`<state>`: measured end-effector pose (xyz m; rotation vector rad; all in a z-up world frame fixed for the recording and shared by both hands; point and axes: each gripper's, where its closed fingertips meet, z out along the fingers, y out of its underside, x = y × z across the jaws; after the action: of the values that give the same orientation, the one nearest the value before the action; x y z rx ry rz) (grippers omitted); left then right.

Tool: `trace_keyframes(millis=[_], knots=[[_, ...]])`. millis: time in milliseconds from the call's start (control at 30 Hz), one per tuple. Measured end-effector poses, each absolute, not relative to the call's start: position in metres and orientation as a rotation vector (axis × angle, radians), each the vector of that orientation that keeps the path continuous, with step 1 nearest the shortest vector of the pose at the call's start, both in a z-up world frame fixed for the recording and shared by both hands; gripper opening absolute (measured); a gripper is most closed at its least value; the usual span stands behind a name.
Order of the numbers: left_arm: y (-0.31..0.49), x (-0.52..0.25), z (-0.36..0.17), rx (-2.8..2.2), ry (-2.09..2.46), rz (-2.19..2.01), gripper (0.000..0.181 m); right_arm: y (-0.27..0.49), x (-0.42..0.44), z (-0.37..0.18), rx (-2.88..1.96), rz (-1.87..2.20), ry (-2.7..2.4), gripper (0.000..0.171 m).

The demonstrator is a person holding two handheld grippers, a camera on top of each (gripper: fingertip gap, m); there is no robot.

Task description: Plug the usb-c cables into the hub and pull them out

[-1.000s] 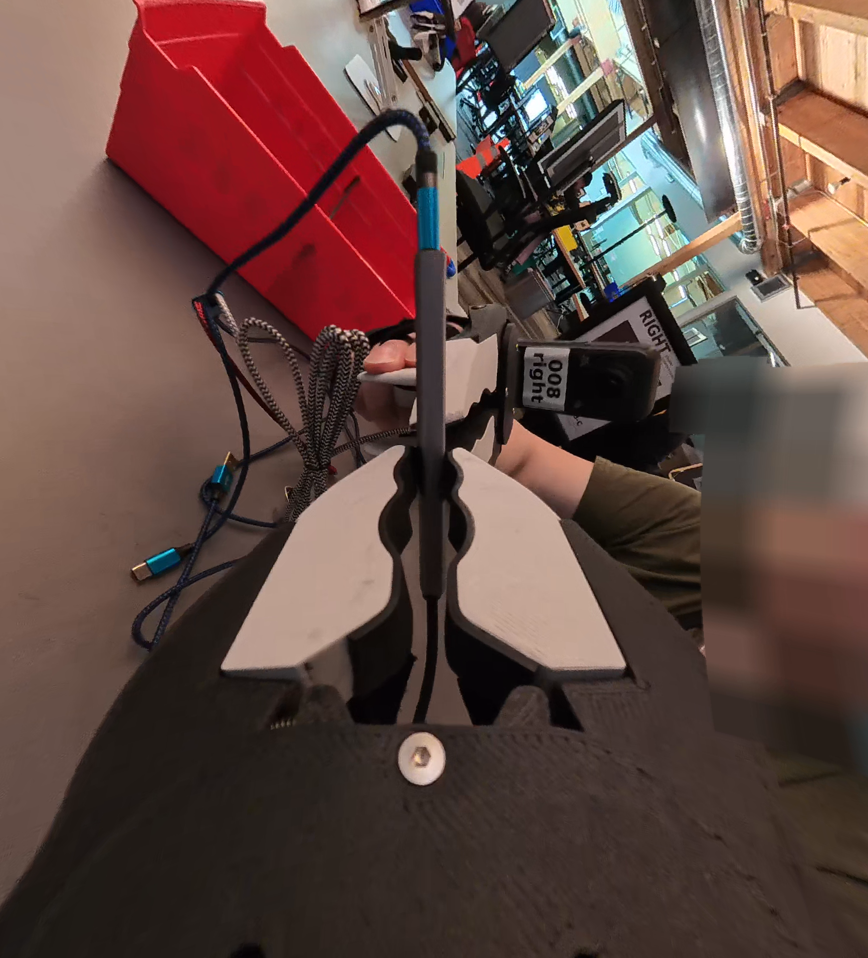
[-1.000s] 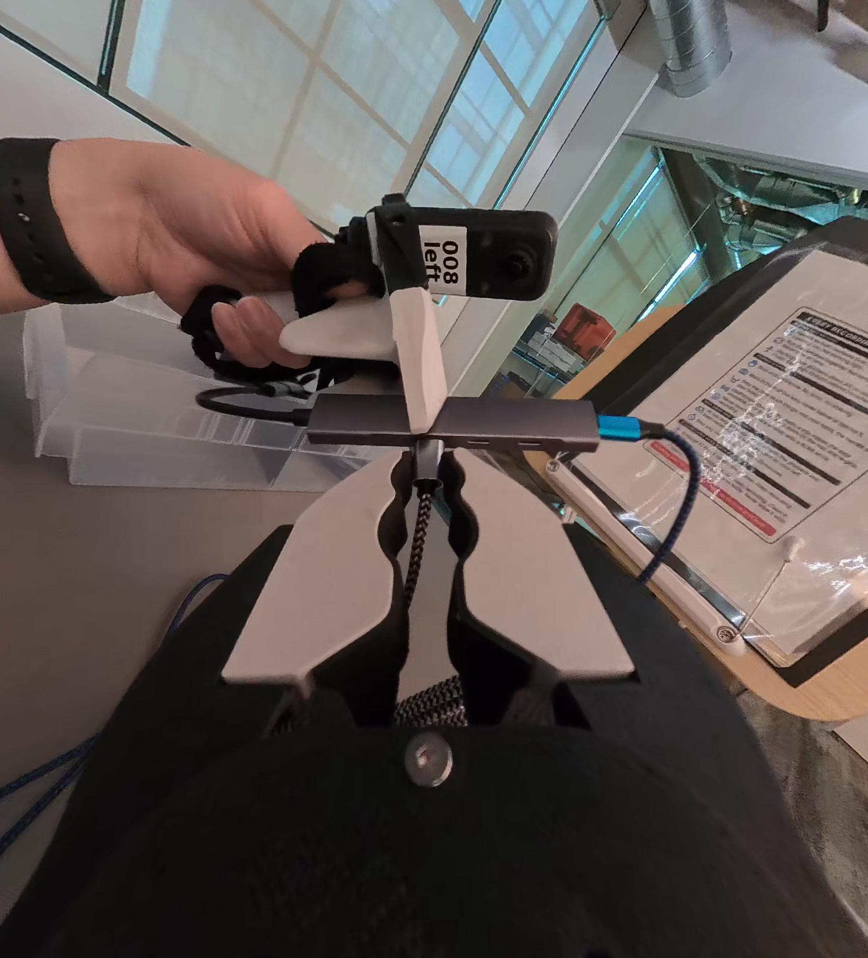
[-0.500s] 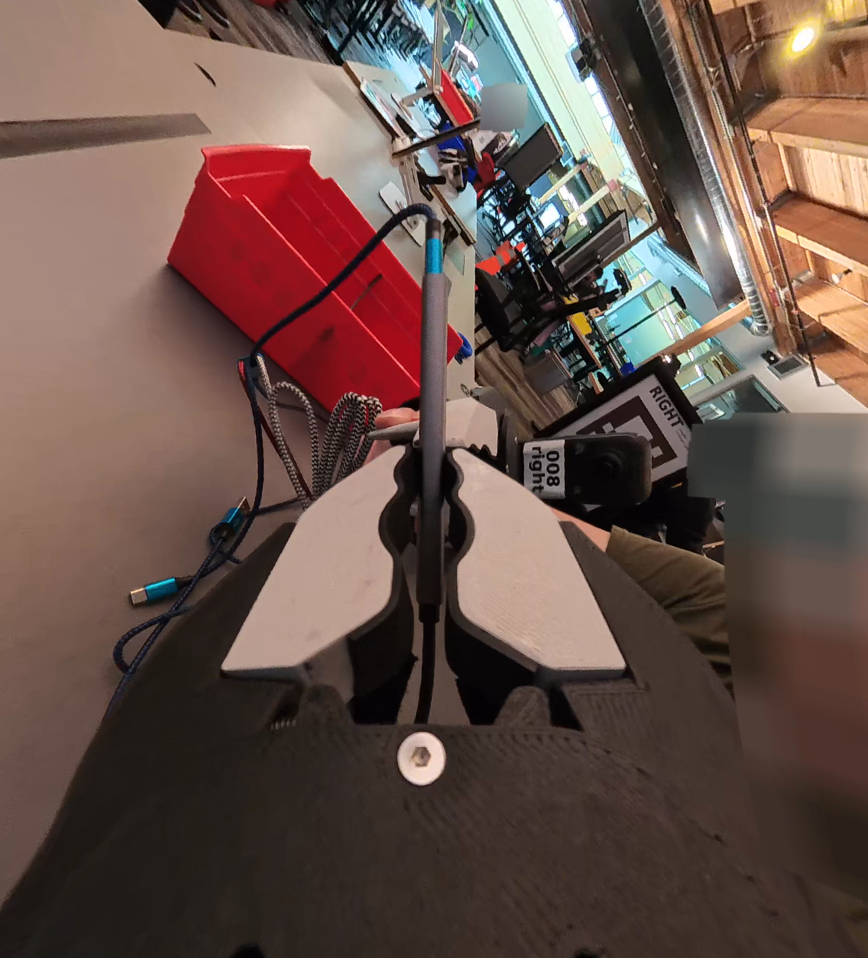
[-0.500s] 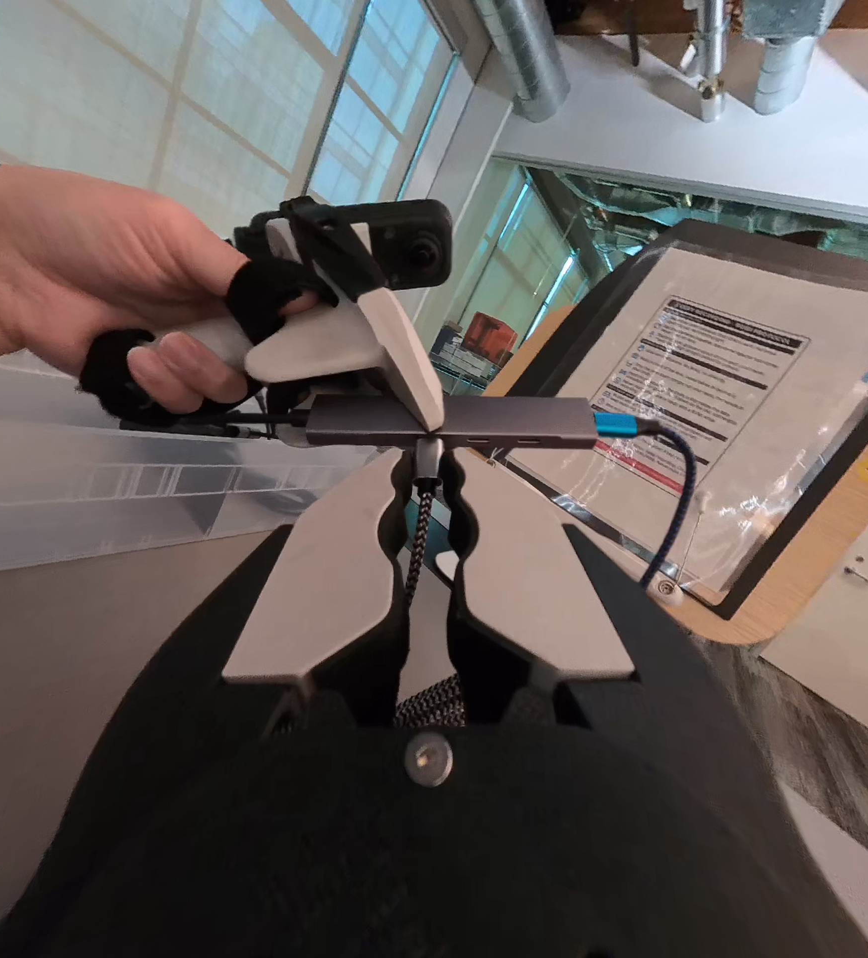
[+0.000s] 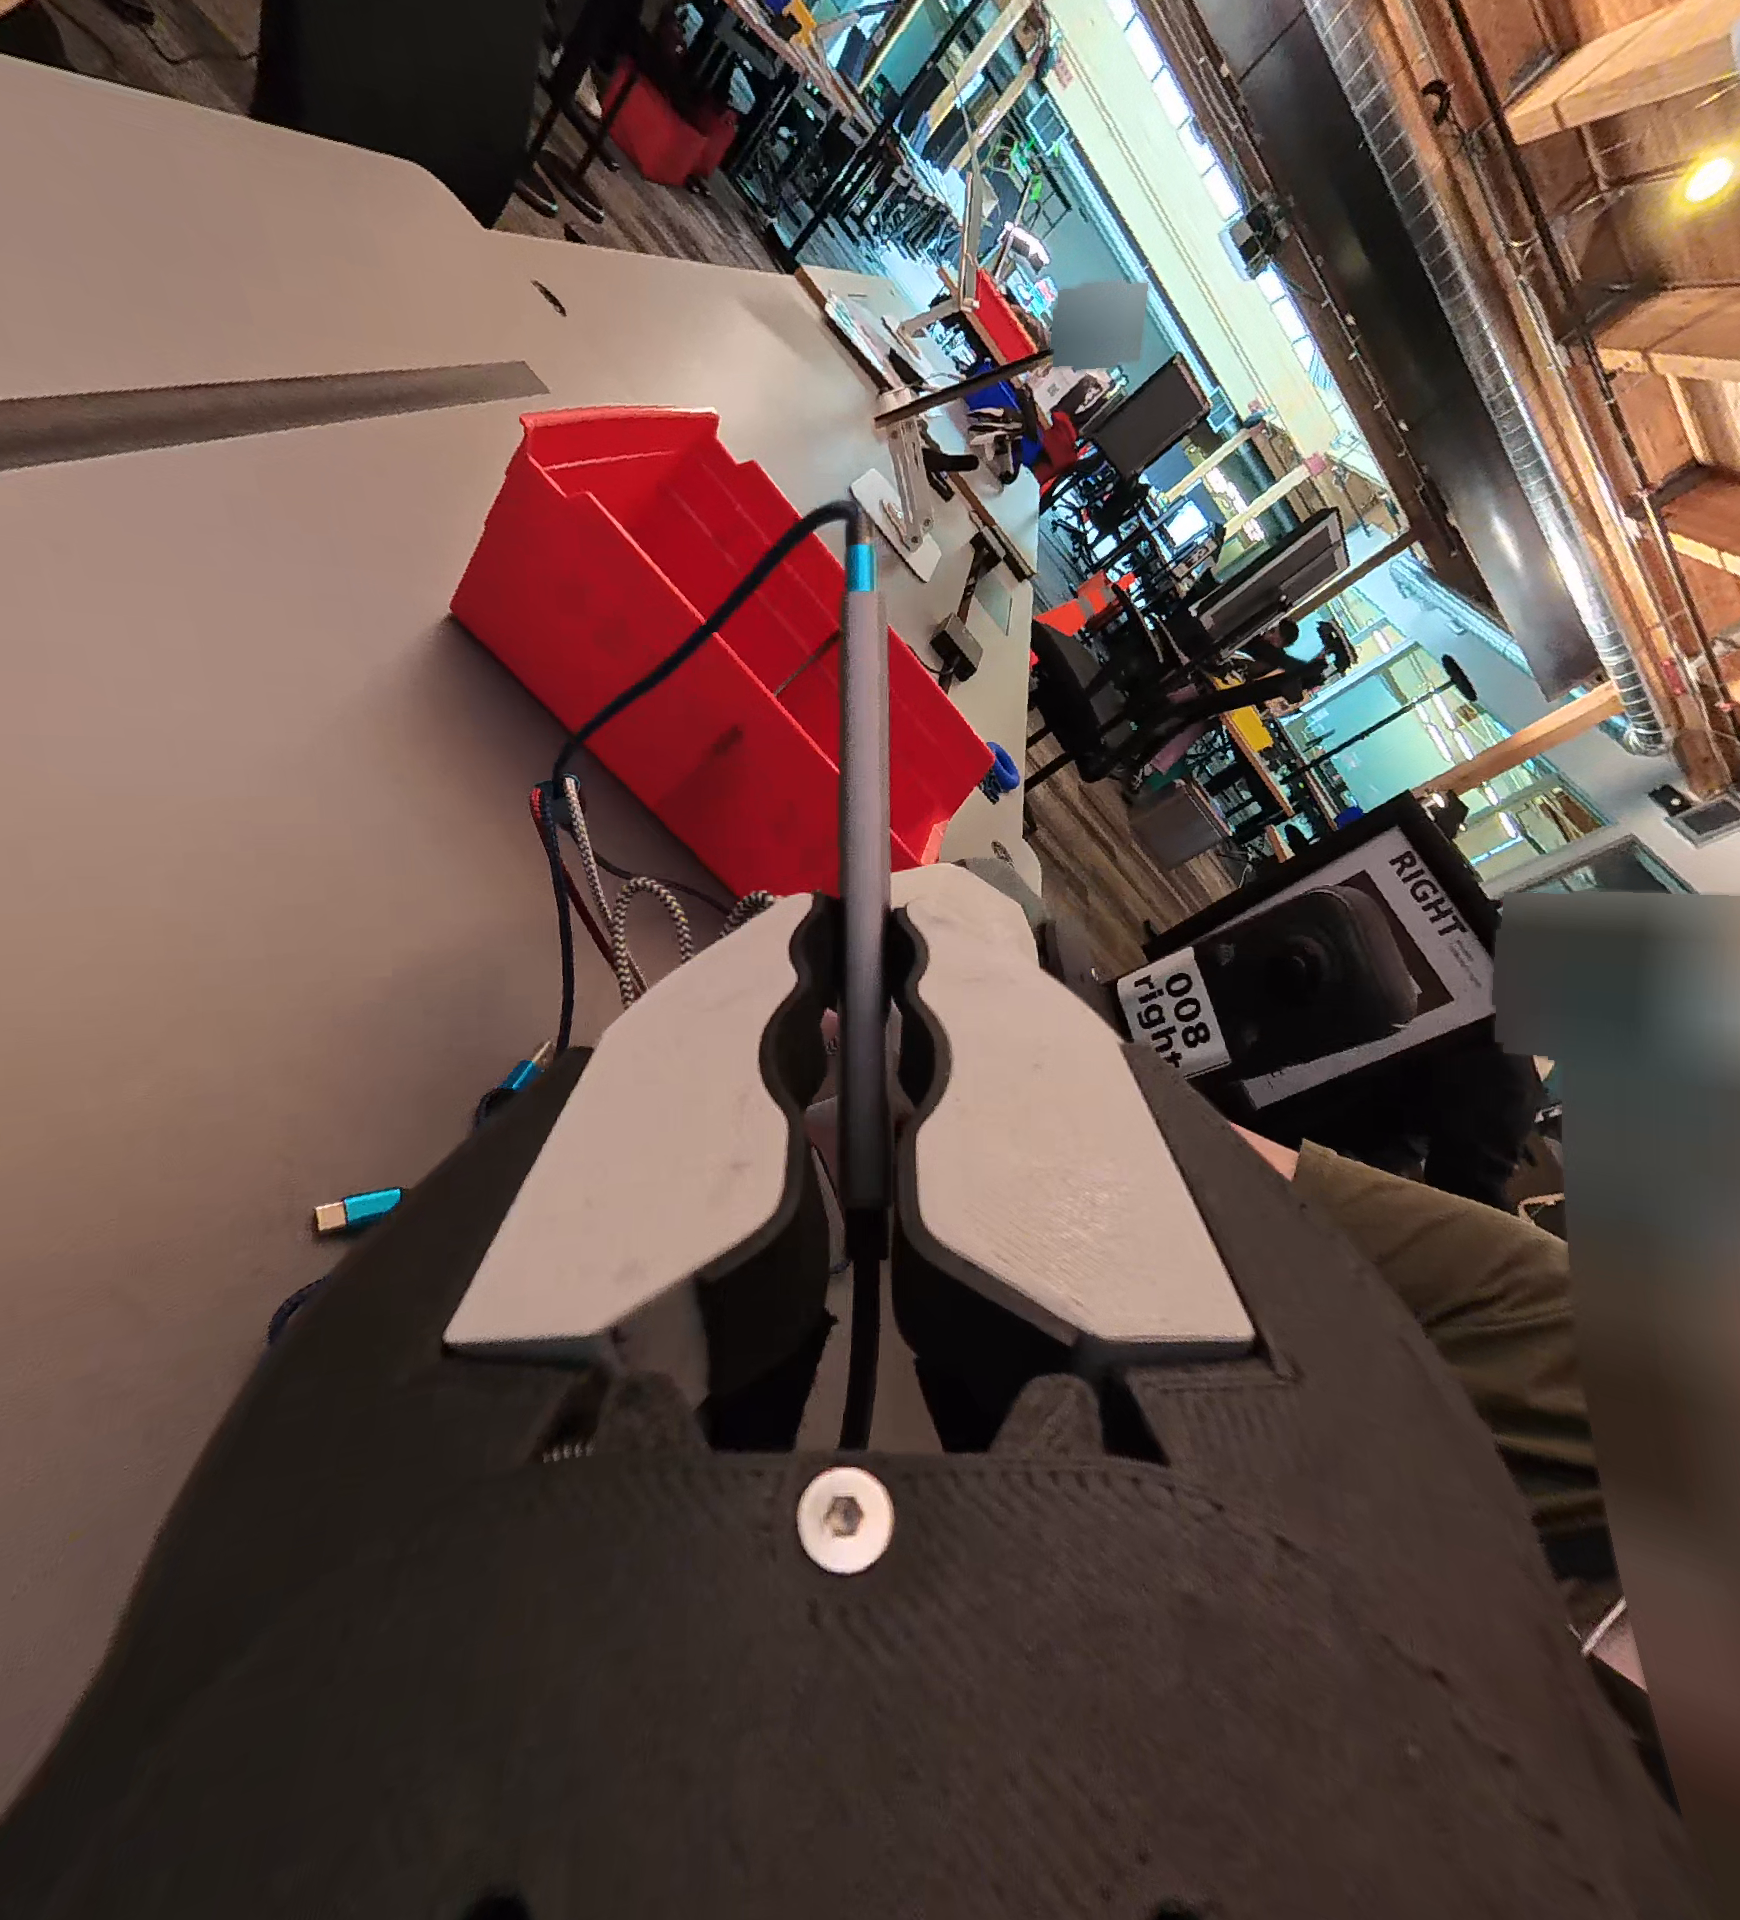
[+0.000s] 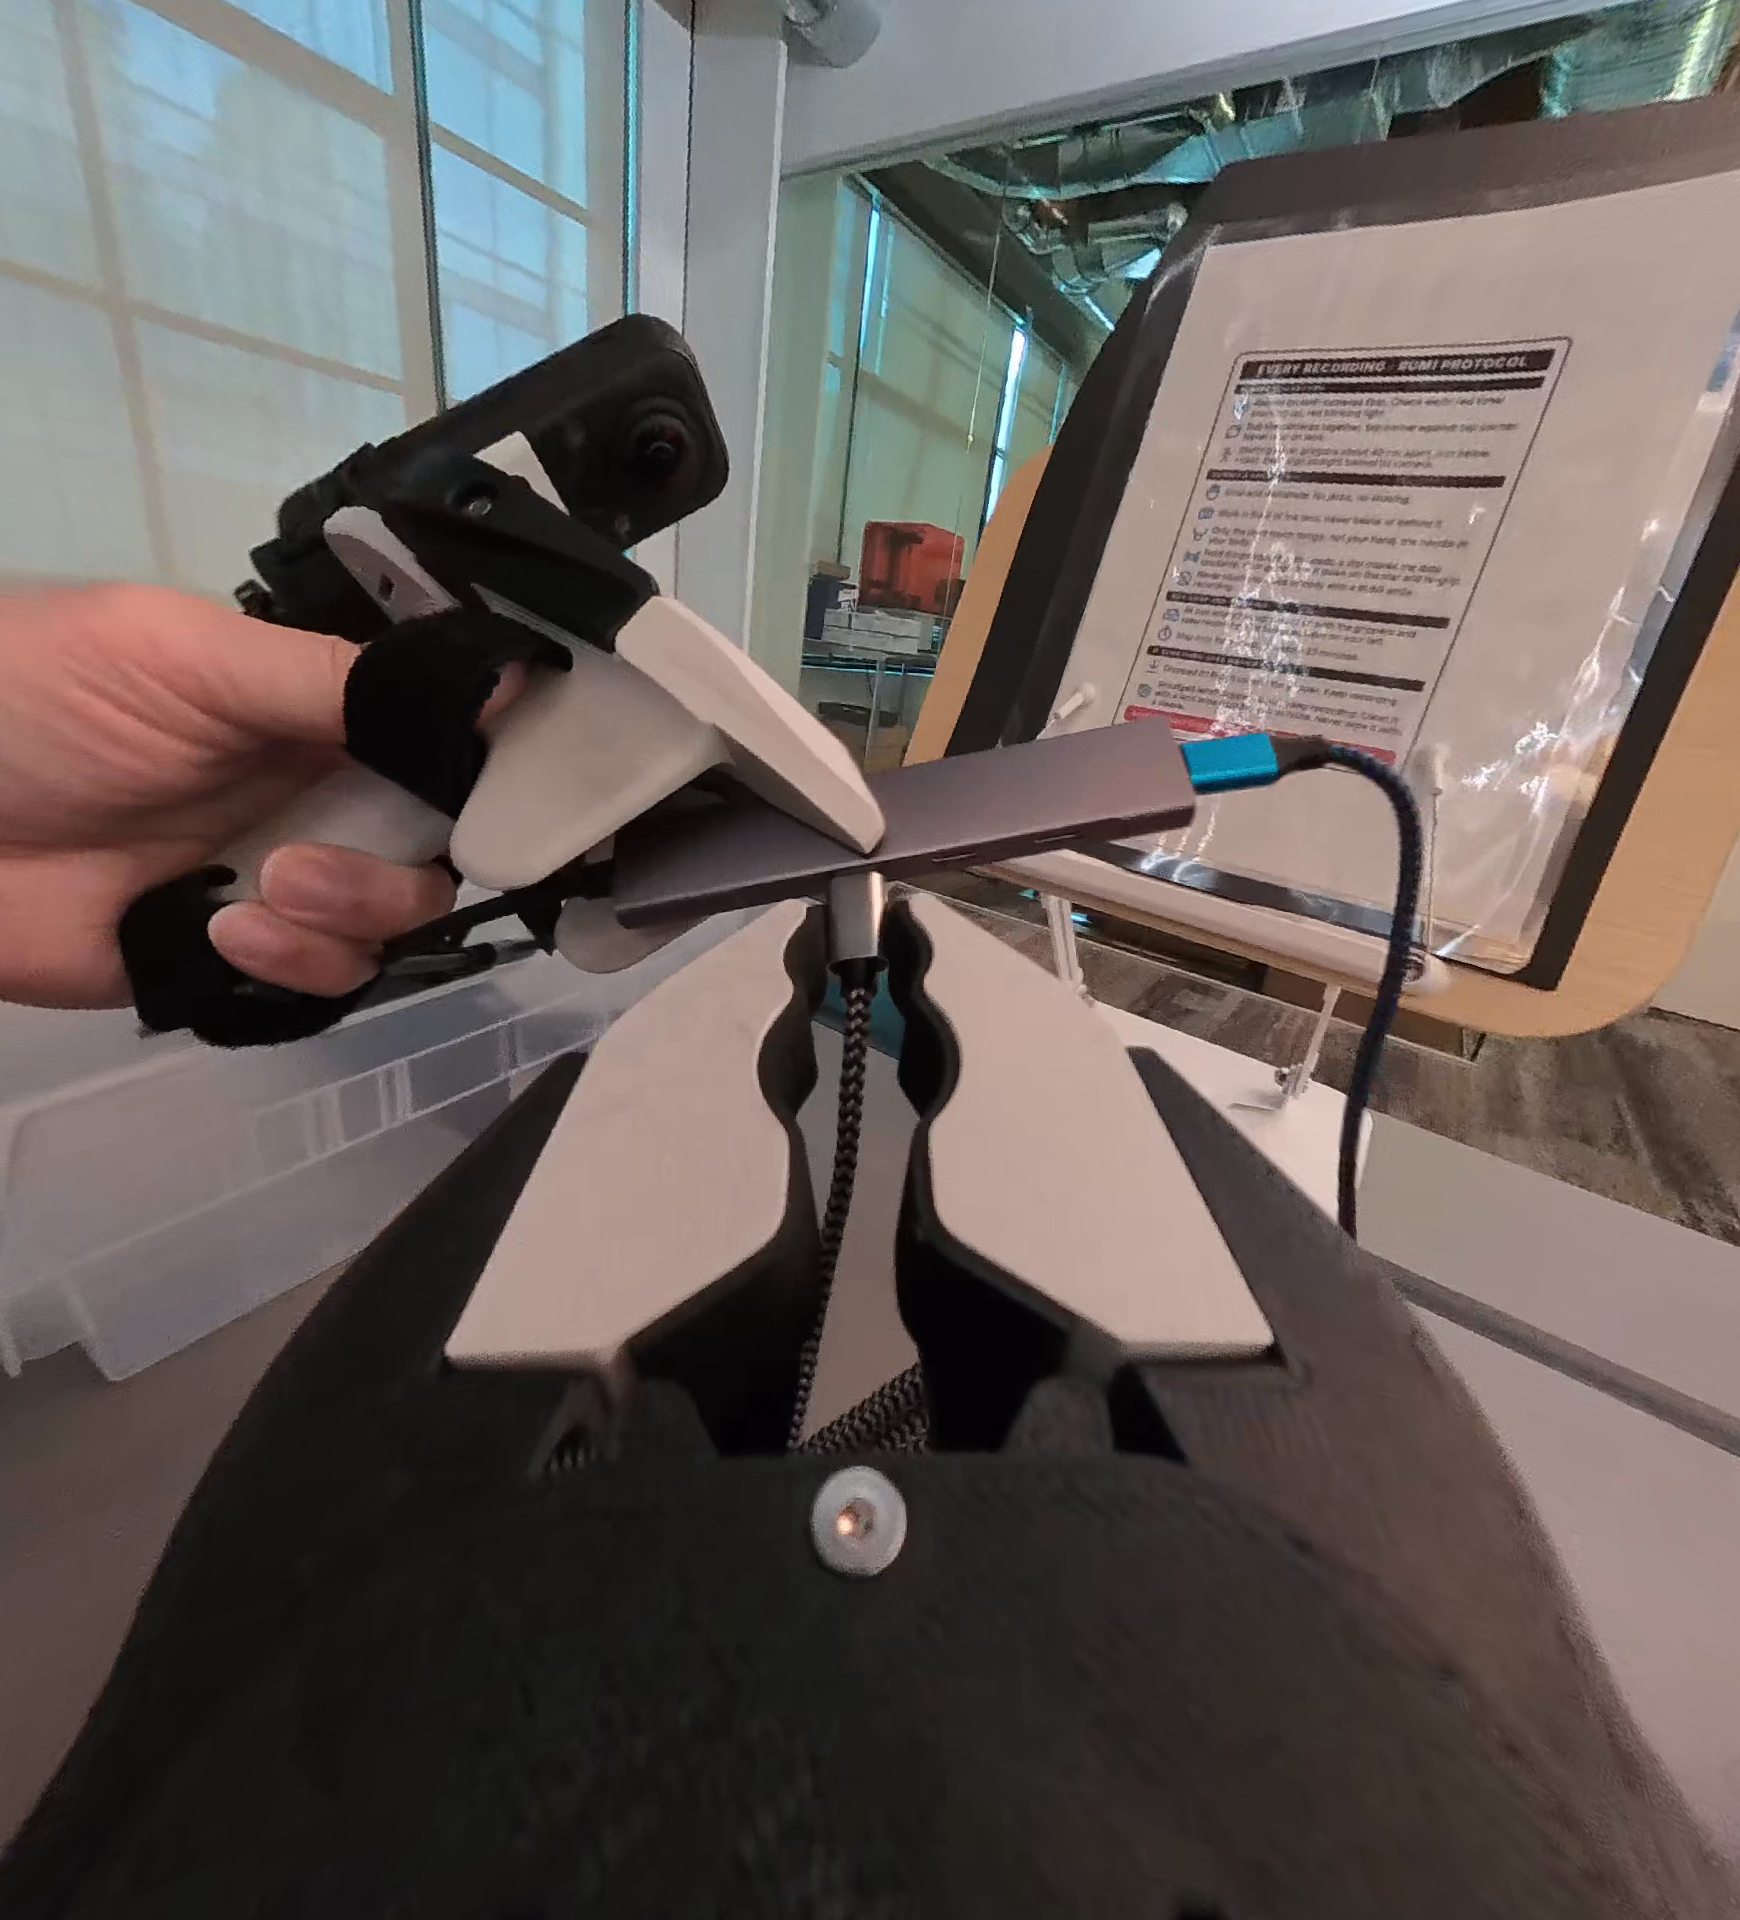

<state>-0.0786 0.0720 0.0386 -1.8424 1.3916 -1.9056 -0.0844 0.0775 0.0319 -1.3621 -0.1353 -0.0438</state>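
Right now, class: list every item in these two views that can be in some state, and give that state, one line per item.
left gripper: shut on the hub.
hub: held in the air, tilted.
right gripper: shut on the silver plug.
silver plug: at the hub's side edge; seating unclear.
blue plug: plugged into the hub's end.
loose blue plug: unplugged, lying on the table.
red bin: open-topped, on the table.

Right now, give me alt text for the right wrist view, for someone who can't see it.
The right gripper pinches a silver plug on a braided cable, seated in the side of a slim grey hub. The left gripper, in a person's hand, clamps the hub in mid-air. A blue-plugged cable sits in the hub's far end.
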Motion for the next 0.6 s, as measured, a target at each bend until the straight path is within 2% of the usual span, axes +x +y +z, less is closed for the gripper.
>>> trace_keyframes(millis=[300,467,600], knots=[[0.063,-0.089,0.050,-1.789,1.489,-1.917,0.008,0.069,-0.094,0.044,-1.235,-0.146,-0.408,0.013],[0.072,-0.077,0.042,-1.808,1.397,-1.830,0.008,0.078,-0.082,0.033,-1.333,-0.043,-0.168,0.013],[0.129,-0.112,0.085,-1.688,1.066,-1.940,0.008,0.081,-0.072,0.013,-1.389,0.082,-0.050,0.012]])
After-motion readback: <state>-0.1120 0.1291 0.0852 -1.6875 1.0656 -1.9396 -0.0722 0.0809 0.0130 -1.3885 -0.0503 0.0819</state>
